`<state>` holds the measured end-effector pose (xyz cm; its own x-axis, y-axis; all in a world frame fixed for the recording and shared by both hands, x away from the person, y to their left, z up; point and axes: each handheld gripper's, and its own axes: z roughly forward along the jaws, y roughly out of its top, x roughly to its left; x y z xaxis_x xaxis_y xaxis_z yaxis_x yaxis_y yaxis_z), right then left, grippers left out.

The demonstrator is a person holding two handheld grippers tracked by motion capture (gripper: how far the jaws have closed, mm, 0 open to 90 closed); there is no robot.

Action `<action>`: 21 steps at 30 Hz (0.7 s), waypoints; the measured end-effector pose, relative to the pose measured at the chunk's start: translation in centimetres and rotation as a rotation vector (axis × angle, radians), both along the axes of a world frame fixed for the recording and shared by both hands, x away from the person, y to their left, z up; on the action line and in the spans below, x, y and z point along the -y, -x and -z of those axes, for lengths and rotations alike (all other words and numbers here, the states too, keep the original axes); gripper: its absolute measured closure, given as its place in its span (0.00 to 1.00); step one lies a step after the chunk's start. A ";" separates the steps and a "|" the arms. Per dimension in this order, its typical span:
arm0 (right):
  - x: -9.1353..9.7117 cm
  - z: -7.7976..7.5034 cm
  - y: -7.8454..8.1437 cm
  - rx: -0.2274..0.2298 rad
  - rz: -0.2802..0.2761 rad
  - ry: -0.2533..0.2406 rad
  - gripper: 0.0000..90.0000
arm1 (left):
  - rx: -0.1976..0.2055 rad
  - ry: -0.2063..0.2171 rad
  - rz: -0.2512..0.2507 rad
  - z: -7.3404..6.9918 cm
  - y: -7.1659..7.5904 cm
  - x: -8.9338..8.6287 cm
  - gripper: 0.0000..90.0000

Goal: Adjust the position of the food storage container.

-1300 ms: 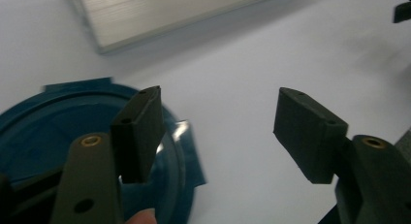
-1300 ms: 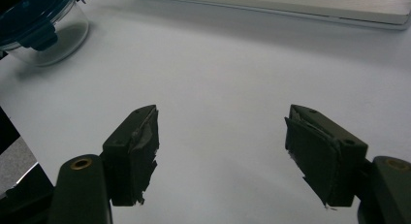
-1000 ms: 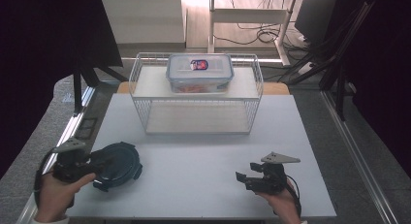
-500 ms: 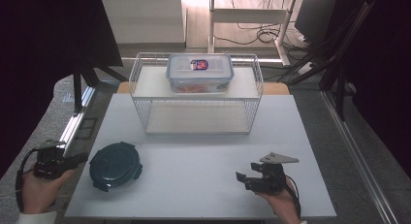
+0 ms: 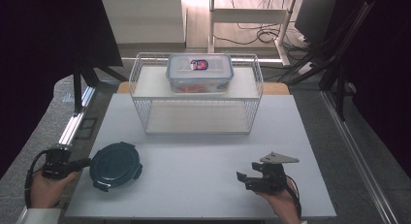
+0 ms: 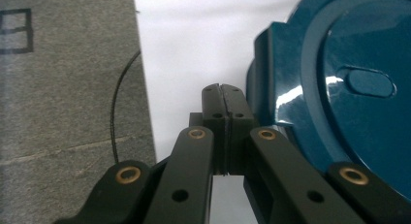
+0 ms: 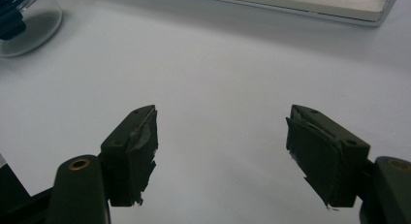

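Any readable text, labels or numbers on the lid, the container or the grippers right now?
No text can be read.
Red and blue sticker on the clear container in the wire basket: print too small and blurred to read.
Round teal lid: no lettering visible.
Left gripper, right gripper: no markings.

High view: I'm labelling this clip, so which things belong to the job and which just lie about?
In the job:
left gripper, shut, beside the lid
dark teal round lid
right gripper, open

Lying about:
wire rack
lidded clear food box on the rack
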<state>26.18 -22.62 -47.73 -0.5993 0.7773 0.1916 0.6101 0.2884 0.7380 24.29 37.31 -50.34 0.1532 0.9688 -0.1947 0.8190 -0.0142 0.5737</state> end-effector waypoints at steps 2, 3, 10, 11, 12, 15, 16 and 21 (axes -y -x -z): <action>-0.1 0.0 0.0 0.005 -0.003 0.011 0.29 | -0.002 0.018 -0.001 -0.1 0.0 -0.1 1.00; -0.1 0.0 0.0 0.007 -0.006 0.013 0.29 | -0.003 0.017 0.002 -0.1 0.0 -0.2 1.00; -0.1 -0.1 0.0 0.007 0.000 0.014 0.29 | 0.002 0.044 0.023 0.1 0.0 -0.3 1.00; -0.1 -0.1 0.0 0.009 0.003 0.013 0.29 | 0.001 0.054 0.030 0.1 0.0 -0.3 1.00; -0.1 -0.2 0.0 0.010 0.005 0.010 0.29 | 0.001 0.060 0.036 0.2 0.0 -0.2 1.00; -0.2 -0.2 0.0 0.011 0.000 0.013 0.29 | -0.004 0.080 0.054 0.2 -0.1 0.1 1.00; -0.2 -0.2 0.0 0.010 -0.002 0.012 0.29 | -0.004 0.074 0.059 0.2 -0.1 0.4 1.00; -0.1 -0.1 -0.1 0.007 0.002 0.014 0.29 | -0.009 0.077 0.093 0.1 -0.3 1.6 1.00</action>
